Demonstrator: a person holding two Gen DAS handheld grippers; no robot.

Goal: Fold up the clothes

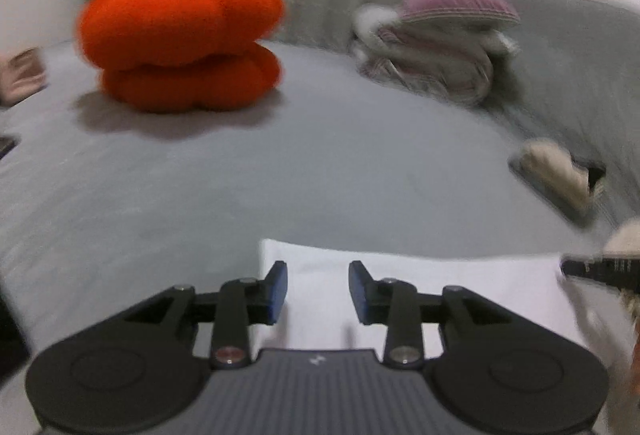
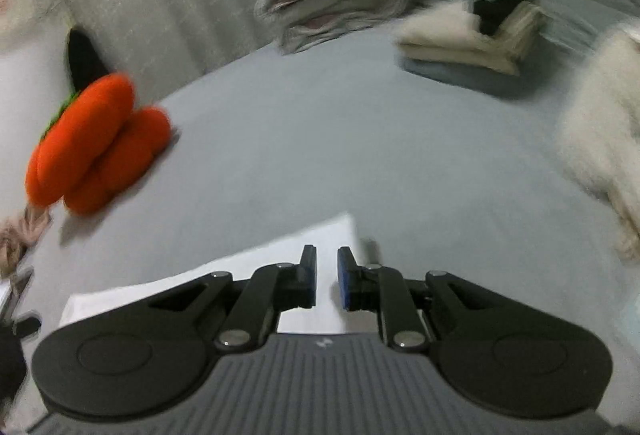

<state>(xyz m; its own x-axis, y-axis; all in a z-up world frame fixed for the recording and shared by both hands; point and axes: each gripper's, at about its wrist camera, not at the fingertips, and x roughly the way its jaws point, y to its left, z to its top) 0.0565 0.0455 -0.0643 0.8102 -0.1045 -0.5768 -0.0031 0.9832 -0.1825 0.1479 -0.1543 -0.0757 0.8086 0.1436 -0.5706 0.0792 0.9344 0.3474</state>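
The white garment (image 1: 420, 287) lies flat on the grey bed (image 1: 280, 163), just under both claws. The left claw (image 1: 318, 291) stands apart and empty; the right claw (image 2: 327, 279) is narrowly apart, also empty. The cloth looks thin, light and limp, so take it at an edge or corner.

We hold the left hand-held gripper (image 1: 318, 291) angled downward, its blue-padded jaws parted with nothing pinched between them. Our right hand-held gripper (image 2: 327, 277) tilts down too, jaws a narrow gap apart, gripping nothing.
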